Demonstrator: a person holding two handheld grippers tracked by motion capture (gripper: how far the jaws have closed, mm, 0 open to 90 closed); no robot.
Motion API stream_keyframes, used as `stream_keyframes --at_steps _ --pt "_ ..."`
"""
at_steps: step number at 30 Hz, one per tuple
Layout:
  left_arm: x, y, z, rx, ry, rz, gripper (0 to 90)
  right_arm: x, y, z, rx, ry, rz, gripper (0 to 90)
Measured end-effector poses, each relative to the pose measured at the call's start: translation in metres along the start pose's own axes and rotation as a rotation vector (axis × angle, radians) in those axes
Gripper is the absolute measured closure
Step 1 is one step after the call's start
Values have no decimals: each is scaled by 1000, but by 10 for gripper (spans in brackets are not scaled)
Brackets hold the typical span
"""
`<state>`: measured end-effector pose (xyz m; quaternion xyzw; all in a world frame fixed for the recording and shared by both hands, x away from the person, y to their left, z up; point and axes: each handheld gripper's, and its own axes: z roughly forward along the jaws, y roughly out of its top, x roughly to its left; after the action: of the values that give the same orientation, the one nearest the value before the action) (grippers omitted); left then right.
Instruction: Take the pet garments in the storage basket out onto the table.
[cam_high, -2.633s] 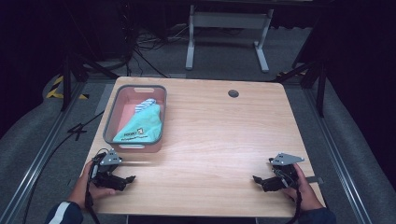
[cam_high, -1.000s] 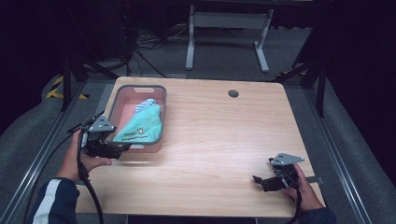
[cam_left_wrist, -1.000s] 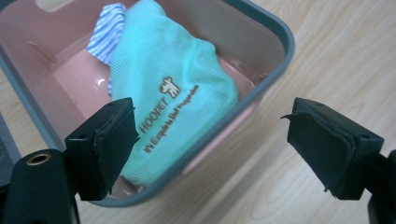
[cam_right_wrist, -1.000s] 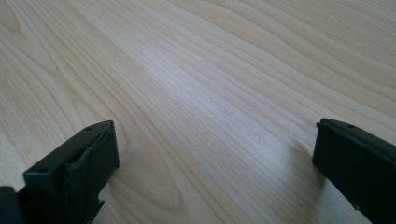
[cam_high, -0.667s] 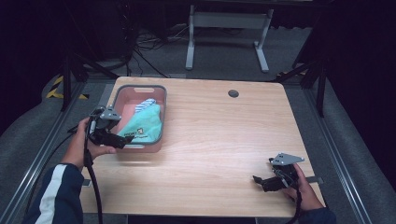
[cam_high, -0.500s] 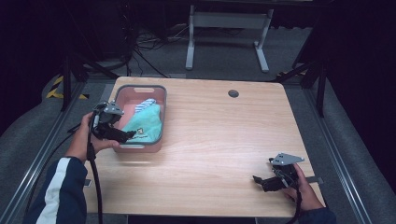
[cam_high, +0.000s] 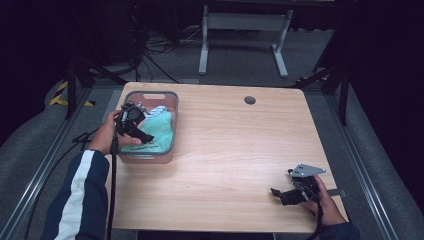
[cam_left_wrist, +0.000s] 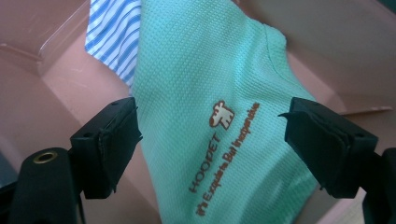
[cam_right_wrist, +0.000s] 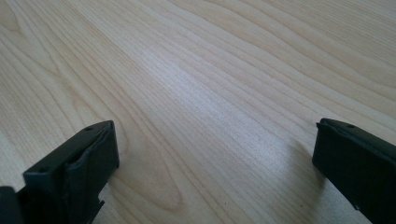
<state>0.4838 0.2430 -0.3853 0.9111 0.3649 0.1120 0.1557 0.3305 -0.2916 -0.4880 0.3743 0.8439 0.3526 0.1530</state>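
- While the left gripper (cam_high: 142, 136) hangs over the pink bin (cam_high: 170, 145) at the tabletop's far-left corner, its jaws gape, straddling the mint-green shirt (cam_left_wrist: 219, 121) without pressing it
- the shirt lies inside the bin, over a blue-striped cloth (cam_left_wrist: 114, 37)
- the right gripper (cam_high: 281, 194) rests released on the tabletop (cam_high: 240, 165) near the near-right corner; nothing between its jaws

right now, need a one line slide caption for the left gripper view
Left gripper poised with open jaws over a mint green shirt lying in a pink bin, a blue striped cloth beside it.
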Motion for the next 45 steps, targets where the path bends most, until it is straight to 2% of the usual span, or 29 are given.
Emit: stream_keyframes --at_steps 2,6,9,12,15,18,20,22,26,30,32,34,39,45 --pt "1 3 3 8 -8 -2 183 0 0 0 0 0 0 6" --pt "5 12 18 67 -17 -4 184 0 0 0 -1 1 2 6" --pt "10 16 28 108 -21 -25 184 0 0 0 -1 1 2 6" --pt "12 19 36 145 8 -14 193 0 0 0 -1 0 2 6" --pt "13 19 48 195 -3 -33 194 0 0 0 -1 1 2 6" --pt "14 20 54 225 2 -26 197 0 0 0 -1 1 2 6" --pt "14 21 57 245 16 -28 229 0 0 0 -1 1 2 6" --pt "13 21 61 272 1 -19 234 0 0 0 -1 1 2 6" --pt "12 22 62 271 -18 -17 253 0 0 0 -1 1 2 6" --pt "11 22 61 259 -54 -25 370 0 0 0 -1 1 1 6" --pt "10 22 58 264 -75 -5 440 0 0 0 -1 0 1 6" --pt "10 21 58 238 -65 6 532 0 0 0 -1 1 2 6" --pt "11 19 54 215 -56 -17 702 0 0 0 -1 0 2 6" --pt "10 19 46 193 -49 -10 778 0 0 0 -1 0 2 6"
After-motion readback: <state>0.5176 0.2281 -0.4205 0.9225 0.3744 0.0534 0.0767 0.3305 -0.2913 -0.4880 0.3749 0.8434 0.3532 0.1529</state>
